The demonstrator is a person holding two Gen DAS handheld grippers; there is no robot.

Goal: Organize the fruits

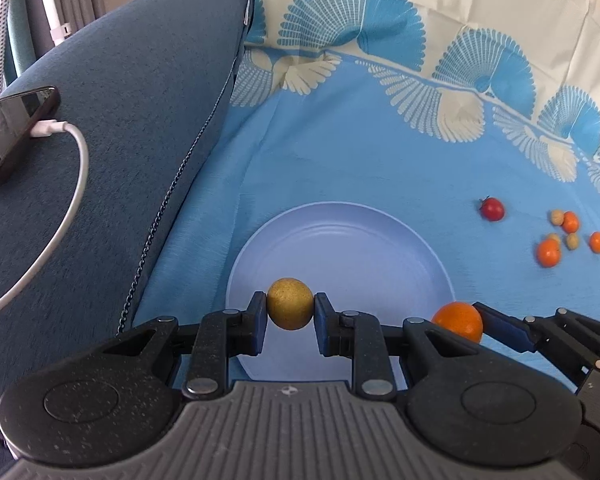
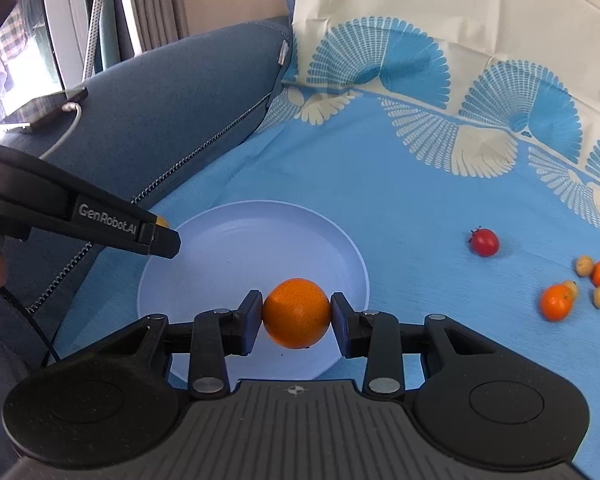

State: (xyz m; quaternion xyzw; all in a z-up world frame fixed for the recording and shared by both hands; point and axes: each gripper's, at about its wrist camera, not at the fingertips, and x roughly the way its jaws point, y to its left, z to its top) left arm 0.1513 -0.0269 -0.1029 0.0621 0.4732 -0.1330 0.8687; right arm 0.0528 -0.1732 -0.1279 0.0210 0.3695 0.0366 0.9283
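My left gripper (image 1: 291, 310) is shut on a yellow-brown round fruit (image 1: 290, 303), held over the near left part of the pale blue plate (image 1: 340, 232). My right gripper (image 2: 296, 314) is shut on an orange (image 2: 296, 312) above the plate's (image 2: 260, 224) near right side. In the left wrist view the orange (image 1: 458, 320) and one right finger (image 1: 500, 326) show at the plate's right rim. The left gripper's body (image 2: 100, 222) crosses the right wrist view at left, with a sliver of its fruit (image 2: 163, 222) showing.
On the blue cloth (image 1: 380, 160) to the right lie a red cherry tomato (image 1: 493, 209), small oranges (image 1: 548, 253) and small tan fruits (image 1: 573, 241). A blue sofa cushion (image 1: 120, 100) at left carries a phone (image 1: 12, 128) with a white cable (image 1: 76, 184).
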